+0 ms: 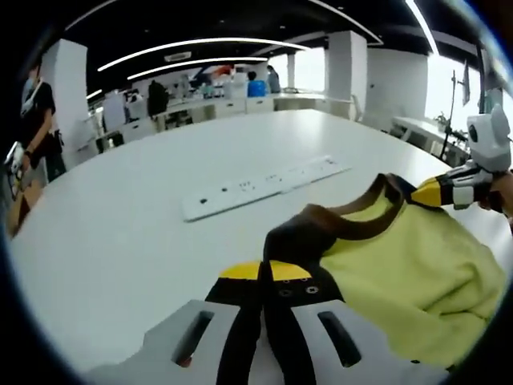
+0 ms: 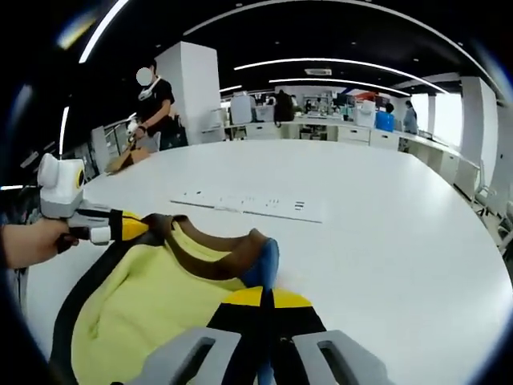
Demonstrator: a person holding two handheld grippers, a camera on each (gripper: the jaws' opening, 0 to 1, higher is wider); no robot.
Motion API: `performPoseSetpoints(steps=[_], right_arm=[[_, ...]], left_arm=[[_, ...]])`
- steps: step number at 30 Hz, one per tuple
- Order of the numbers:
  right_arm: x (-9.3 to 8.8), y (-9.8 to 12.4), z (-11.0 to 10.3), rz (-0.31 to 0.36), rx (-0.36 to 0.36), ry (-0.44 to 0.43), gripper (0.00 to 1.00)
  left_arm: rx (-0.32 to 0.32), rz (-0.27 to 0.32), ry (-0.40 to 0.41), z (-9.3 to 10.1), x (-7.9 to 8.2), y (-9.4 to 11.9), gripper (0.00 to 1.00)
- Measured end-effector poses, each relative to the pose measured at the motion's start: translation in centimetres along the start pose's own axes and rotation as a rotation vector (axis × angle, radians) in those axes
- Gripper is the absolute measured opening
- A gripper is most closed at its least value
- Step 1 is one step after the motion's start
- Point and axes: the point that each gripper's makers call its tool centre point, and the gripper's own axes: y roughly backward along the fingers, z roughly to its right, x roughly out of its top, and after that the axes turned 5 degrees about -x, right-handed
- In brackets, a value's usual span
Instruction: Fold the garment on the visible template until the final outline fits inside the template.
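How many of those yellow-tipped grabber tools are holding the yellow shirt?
2. The left gripper pinches the yellow shirt at one shoulder by the brown collar; the right gripper pinches the opposite shoulder. Both rest above the white table.

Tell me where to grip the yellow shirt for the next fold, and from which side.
Probably at the brown collar band's two shoulder ends, from the neck side, where both grippers are clamped now: left gripper, right gripper. The shirt hangs from that thick edge, body trailing onto the table, so it should stay spread.
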Motion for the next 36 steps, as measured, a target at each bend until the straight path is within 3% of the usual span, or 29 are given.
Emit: performPoseSetpoints(steps=[8,10,14,16,19,25,30,36], right_arm=[[-0.2,-0.3,0.2,-0.012,0.027,0.036,0.00],[0.2,0.0,0.1,-0.007,0.048,0.028,0.08],[0.8,0.8,0.0,0.003,0.076,0.007,0.22],[1.1,1.4,-0.2,0.012,0.098,-0.008,0.29],[1.6,2.4,-0.3,0.014,0.140,-0.066,0.40],[1.8,4.6,-0.4,0.013,0.181,-0.055,0.54],[1.5,6.4,-0.8,-0.001,0.224,-0.066,0.62],[0.2,8.6,-0.7,-0.032,0.245,-0.115,0.62]], left_arm=[[0.014,-0.011,-0.020,-0.3,-0.1,-0.2,0.06],[0.015,-0.013,0.006,-0.4,-0.2,0.2,0.06],[0.021,0.018,0.009,-0.3,0.4,1.1,0.22],[0.021,0.032,0.007,-0.3,0.7,1.6,0.35],[0.006,0.061,0.010,0.1,1.3,2.6,0.48],[-0.028,0.092,-0.007,1.0,1.7,4.5,0.69],[-0.069,0.113,-0.002,1.9,2.0,6.2,0.82],[-0.114,0.127,-0.012,3.2,1.8,8.3,0.91]])
